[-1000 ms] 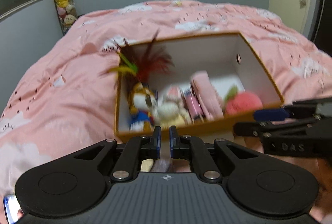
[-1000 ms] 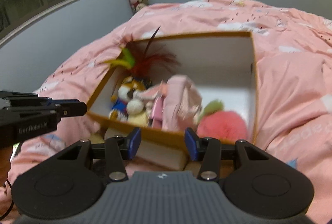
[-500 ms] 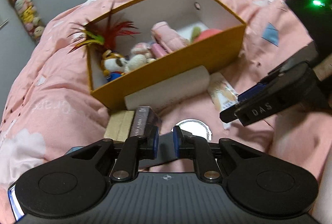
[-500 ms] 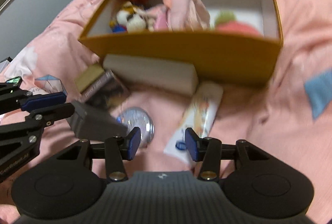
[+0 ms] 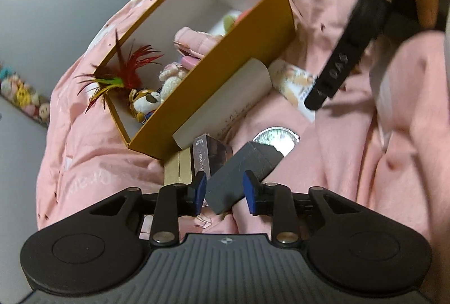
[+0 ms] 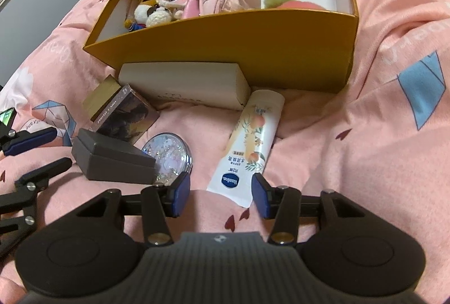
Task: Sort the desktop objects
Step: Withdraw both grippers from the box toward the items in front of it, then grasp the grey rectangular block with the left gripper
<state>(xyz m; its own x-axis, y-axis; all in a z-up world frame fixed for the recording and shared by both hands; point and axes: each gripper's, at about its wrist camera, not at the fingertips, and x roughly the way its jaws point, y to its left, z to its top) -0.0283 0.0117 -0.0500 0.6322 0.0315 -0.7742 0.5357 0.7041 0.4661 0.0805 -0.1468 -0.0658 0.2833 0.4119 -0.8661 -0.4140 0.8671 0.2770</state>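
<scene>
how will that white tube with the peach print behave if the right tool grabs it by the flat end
The tube looks like soft plastic, so it will probably dent and sag under the squeeze. Its glossy skin may slip between the pads. Lying on rumpled pink bedding, it could roll sideways if nudged rather than gripped.

A home bedroom: pink patterned duvet (image 6: 379, 22), plush toys (image 5: 25, 101) along the wall.

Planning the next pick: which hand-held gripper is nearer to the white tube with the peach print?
Right. The right hand-held gripper has its open jaws at the white tube's near end. The left hand-held gripper, jaws opening, sits at the dark grey box instead.
</scene>
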